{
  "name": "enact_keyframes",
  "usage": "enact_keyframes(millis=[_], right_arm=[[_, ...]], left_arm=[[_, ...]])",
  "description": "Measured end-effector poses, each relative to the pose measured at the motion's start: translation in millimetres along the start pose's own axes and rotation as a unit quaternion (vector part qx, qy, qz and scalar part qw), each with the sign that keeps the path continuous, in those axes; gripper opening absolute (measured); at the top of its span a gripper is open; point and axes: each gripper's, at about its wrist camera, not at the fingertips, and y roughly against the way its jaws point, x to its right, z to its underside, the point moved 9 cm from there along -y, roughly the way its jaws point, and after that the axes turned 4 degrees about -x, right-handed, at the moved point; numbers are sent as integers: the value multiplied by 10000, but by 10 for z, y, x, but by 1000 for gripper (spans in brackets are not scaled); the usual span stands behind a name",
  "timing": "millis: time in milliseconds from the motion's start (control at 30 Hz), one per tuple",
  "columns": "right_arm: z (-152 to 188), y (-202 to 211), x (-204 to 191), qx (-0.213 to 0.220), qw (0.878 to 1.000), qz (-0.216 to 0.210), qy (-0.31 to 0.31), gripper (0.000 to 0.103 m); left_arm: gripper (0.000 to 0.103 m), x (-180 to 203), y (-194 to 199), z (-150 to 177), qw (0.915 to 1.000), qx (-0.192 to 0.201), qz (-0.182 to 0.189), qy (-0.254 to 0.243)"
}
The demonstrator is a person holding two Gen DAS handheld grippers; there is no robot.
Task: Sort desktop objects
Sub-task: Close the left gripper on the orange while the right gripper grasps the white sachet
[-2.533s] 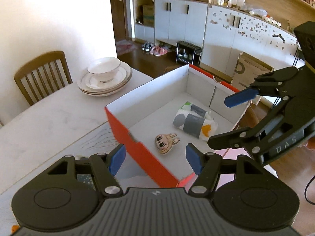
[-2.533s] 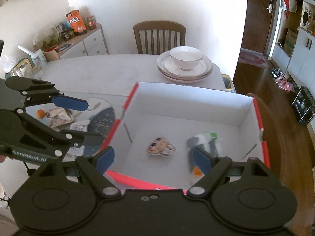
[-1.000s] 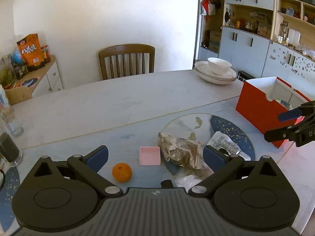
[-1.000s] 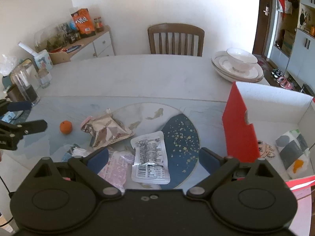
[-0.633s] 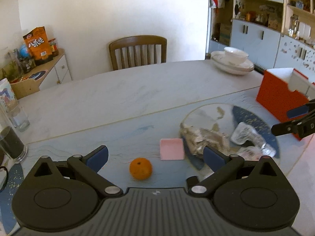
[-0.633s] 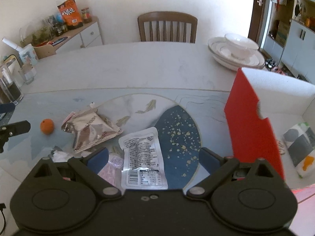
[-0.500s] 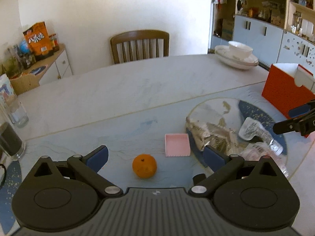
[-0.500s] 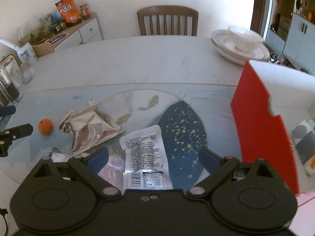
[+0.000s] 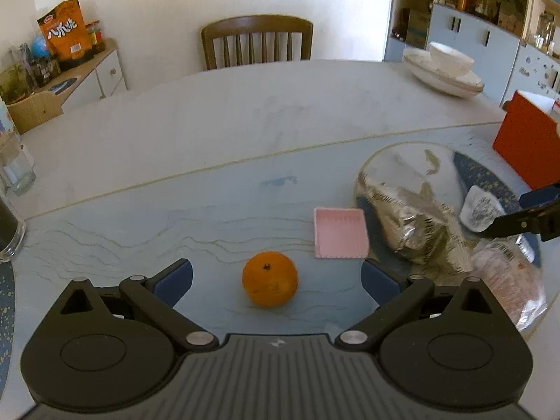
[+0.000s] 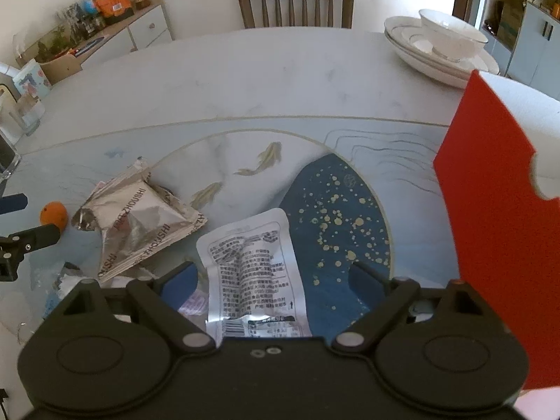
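My left gripper [image 9: 276,281] is open, its fingers on either side of a small orange [image 9: 270,279] on the table. A pink square pad [image 9: 341,233] lies just beyond, beside a silver foil snack bag [image 9: 414,227]. My right gripper [image 10: 271,280] is open over a white printed sachet [image 10: 252,269]. The foil bag [image 10: 140,224] and the orange [image 10: 53,214] lie to its left. The red box [image 10: 497,224] stands at the right, its inside hidden. The left gripper's fingers [image 10: 21,220] show at the far left edge.
Stacked white plates with a bowl [image 10: 441,43] sit at the table's far right. A wooden chair [image 9: 257,40] stands behind the table. Glasses [image 9: 14,171] stand at the left edge. More crumpled wrappers [image 9: 507,273] lie on the mat near the right gripper's fingers [image 9: 525,217].
Both grippers have left the red box and swung left over the mat. The left has closed in on the orange, now between its fingers. The right has come lower over the white sachet.
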Motion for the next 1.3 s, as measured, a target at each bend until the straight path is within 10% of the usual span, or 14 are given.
enact_keyframes(millis=[633,1167,1300], right_arm=[[27,-92,129,5,9986,339,401,75],[81,-3,238,90,9989,423,162,55],[129,82,232,142,9991,379,123,55]], left_arm=[[99,-26,-148,41,9998,-152,26,-109],[35,54,-139,32,9993,-292,116,-225],[34,65,-119,43,9991,-329,107,-263]])
